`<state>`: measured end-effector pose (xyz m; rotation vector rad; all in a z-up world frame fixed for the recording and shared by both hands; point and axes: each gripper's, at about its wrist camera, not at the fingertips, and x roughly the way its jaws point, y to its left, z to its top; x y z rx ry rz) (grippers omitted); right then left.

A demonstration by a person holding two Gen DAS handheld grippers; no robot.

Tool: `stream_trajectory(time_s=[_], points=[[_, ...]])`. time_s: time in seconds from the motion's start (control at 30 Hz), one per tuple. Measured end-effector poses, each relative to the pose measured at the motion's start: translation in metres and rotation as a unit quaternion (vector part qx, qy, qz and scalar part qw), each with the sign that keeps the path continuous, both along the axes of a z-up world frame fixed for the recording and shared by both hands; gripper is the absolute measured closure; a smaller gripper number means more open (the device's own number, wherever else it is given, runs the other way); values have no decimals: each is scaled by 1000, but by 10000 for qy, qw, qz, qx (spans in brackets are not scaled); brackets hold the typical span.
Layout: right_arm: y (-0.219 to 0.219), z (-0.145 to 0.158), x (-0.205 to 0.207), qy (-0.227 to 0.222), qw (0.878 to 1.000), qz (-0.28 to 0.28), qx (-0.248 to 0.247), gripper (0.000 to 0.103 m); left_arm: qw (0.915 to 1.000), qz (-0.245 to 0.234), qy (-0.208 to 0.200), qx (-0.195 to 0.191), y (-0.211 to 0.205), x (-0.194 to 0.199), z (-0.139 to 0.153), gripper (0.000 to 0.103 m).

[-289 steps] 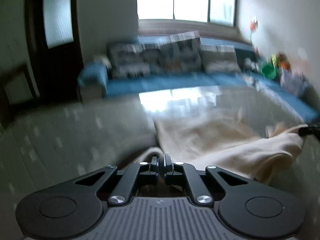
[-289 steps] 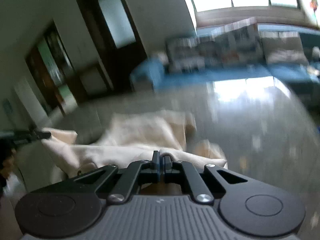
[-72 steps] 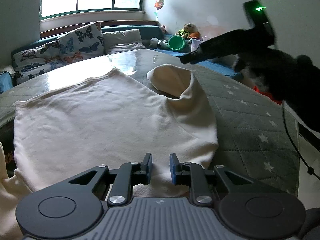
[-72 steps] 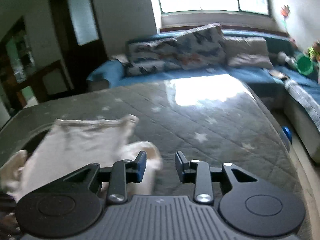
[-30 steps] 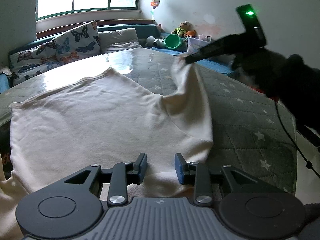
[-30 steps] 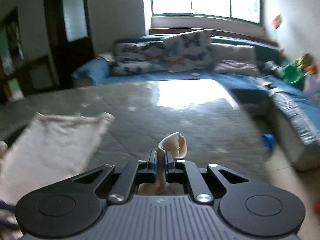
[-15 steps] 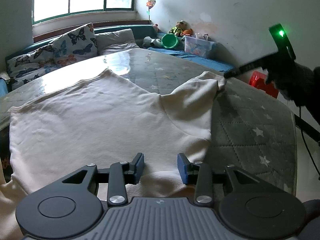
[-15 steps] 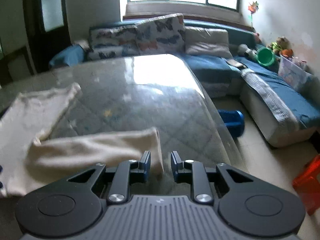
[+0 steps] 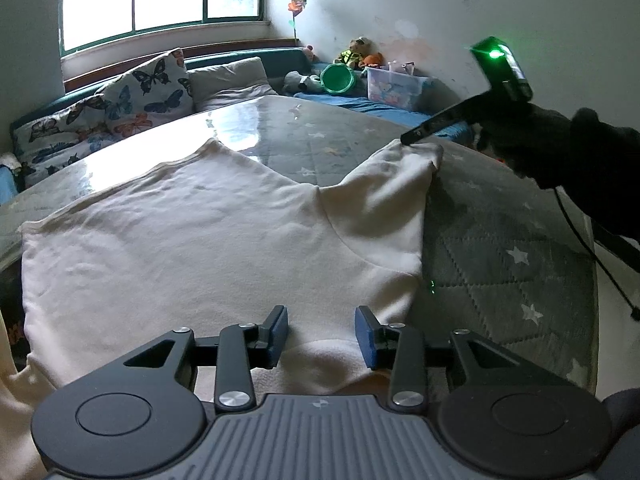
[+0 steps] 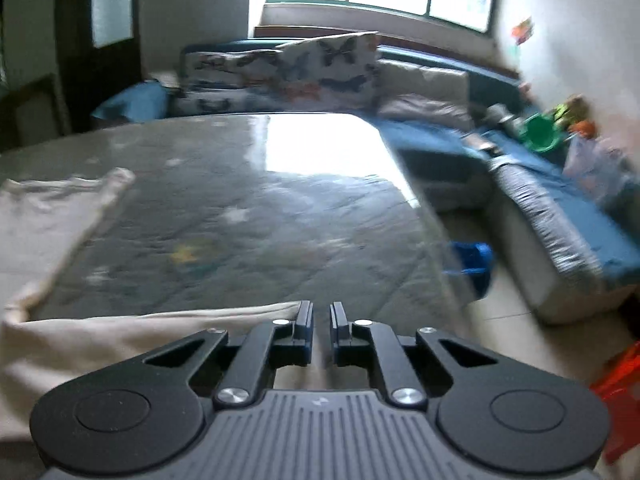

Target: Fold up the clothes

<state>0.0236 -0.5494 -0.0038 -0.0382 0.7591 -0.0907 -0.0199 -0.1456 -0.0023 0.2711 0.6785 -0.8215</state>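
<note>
A cream sweatshirt [image 9: 200,240] lies flat on the grey star-quilted table [image 9: 500,240]. Its sleeve [image 9: 384,192] stretches out to the right. My left gripper [image 9: 322,332] hovers open over the near hem, its pads apart above the cloth. Held by a dark-gloved hand [image 9: 560,148], my right gripper [image 9: 404,141] touches the cuff end with its tips. In the right wrist view the right gripper [image 10: 322,320] is closing to a narrow slit. No cloth shows between its jaws. The sleeve [image 10: 120,340] lies just left of and under its fingers.
A blue sofa with butterfly cushions [image 9: 132,92] runs behind the table. A green bucket [image 9: 338,78] and a clear toy box [image 9: 396,86] sit at the far right. Past the table's right edge are a blue object [image 10: 472,260] and a red stool [image 10: 620,400] on the floor.
The right gripper carried the lifted sleeve out to the right, laid it flat and let go, then narrowed its jaws at the cuff. The left gripper stayed put.
</note>
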Motion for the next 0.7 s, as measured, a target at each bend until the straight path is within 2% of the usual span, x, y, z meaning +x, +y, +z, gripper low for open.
stream_trajectory(time_s=[0.13, 0.23, 0.33, 0.4, 0.47, 0.6, 0.7], points=[[-11, 1, -7, -52, 9992, -103, 392, 91, 10000, 5, 13, 17, 0, 1, 0, 62], [-19, 9, -21, -162, 9977, -63, 654, 80, 10000, -52, -2, -32, -2, -2, 7, 62], [-27, 12, -29, -98, 9952, 74, 967, 79, 9988, -397, -147, -238, -10, -11, 21, 62], [-30, 13, -34, -51, 9946, 89, 1036, 78, 9967, -695, -352, -210, -22, -18, 28, 62], [-31, 14, -40, -52, 9942, 36, 1076, 71, 9934, -1020, -486, -185, -38, -24, 31, 62], [-38, 15, -53, -123, 9898, -160, 1409, 70, 9880, -1383, -670, 151, -73, -26, 23, 63], [-39, 12, -59, -67, 9875, -218, 1558, 70, 9883, -1320, -678, 352, -93, -17, 14, 63]])
